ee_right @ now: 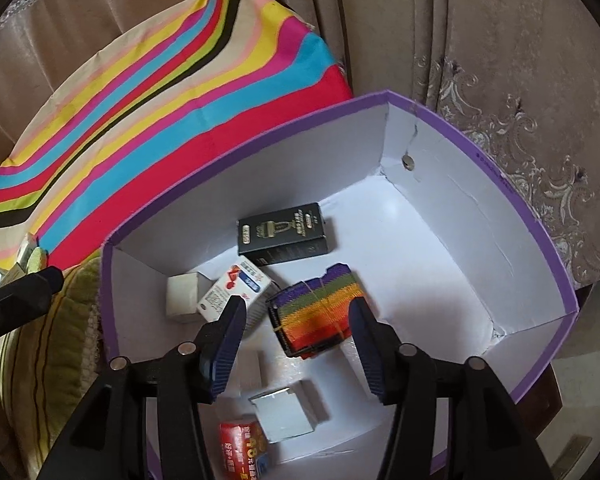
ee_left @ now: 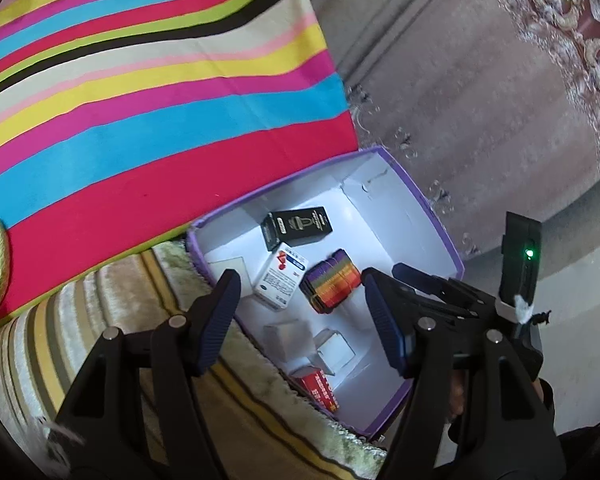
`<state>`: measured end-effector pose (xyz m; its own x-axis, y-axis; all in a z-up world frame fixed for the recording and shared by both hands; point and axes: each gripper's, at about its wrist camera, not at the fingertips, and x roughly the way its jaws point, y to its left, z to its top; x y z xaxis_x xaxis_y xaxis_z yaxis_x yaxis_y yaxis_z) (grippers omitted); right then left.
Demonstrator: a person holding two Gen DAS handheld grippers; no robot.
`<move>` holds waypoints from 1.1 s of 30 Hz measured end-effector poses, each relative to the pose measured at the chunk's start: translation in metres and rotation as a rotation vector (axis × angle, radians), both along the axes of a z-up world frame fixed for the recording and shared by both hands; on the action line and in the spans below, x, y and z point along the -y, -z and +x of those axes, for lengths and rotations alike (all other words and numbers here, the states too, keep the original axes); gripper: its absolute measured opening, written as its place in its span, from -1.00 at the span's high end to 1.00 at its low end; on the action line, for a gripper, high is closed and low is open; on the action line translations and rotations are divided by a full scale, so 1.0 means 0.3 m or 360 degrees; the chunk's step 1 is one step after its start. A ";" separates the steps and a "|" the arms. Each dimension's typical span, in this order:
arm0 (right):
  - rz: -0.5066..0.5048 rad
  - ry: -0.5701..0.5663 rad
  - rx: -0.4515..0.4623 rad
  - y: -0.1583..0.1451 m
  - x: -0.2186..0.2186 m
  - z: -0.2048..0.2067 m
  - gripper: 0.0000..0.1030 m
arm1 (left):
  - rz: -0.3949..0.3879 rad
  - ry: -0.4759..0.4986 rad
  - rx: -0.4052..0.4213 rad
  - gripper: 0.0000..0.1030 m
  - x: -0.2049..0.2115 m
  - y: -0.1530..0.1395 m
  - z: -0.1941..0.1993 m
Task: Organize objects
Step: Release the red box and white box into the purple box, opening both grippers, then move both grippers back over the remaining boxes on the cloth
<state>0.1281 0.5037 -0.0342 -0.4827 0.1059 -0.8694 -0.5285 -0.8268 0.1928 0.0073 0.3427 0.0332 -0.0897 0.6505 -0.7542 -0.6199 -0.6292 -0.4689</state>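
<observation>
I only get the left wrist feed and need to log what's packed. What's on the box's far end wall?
Observer: A small round disc sits on the purple box's end wall, near the corner.
Operator: Anything hidden behind my left finger?
Observer: A white box stands by the near wall, beside the red-and-blue printed carton.
Operator: Is the right gripper holding the rainbow bundle?
Observer: No. The right gripper is open above the rainbow bundle, which lies on the floor.

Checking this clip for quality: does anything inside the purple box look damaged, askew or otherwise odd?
Mostly tidy. The purple box has a crack or crease in its far inner wall, running down to a small round hole. The items lie loose at mixed angles: the white medicine box leans tilted, and the rainbow-striped bundle sits askew. Nothing looks spilled.
</observation>
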 end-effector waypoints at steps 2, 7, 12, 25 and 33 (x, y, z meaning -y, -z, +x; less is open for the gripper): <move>0.0000 -0.0028 -0.0018 -0.012 0.023 -0.013 -0.06 | 0.0008 -0.0025 -0.0028 -0.32 0.021 -0.014 -0.003; -0.0010 -0.0175 -0.0069 -0.052 0.126 -0.066 -0.06 | 0.0016 -0.0111 -0.0096 -0.32 0.094 -0.035 -0.007; 0.0003 -0.0333 -0.0107 -0.090 0.241 -0.125 -0.07 | 0.0042 -0.0245 -0.0141 -0.32 0.217 -0.057 -0.021; 0.0062 -0.0542 -0.0116 -0.154 0.394 -0.220 -0.10 | 0.0117 -0.0645 -0.0193 -0.32 0.568 -0.101 -0.033; 0.0043 -0.0676 -0.0123 -0.163 0.493 -0.271 -0.11 | 0.0076 -0.0919 -0.0254 -0.32 0.807 -0.113 0.010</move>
<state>0.0467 0.3557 0.0146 -0.5518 -0.0937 -0.8287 -0.1253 -0.9731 0.1934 0.0104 0.1006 0.0672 -0.5484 0.4958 -0.6734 -0.2493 -0.8656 -0.4343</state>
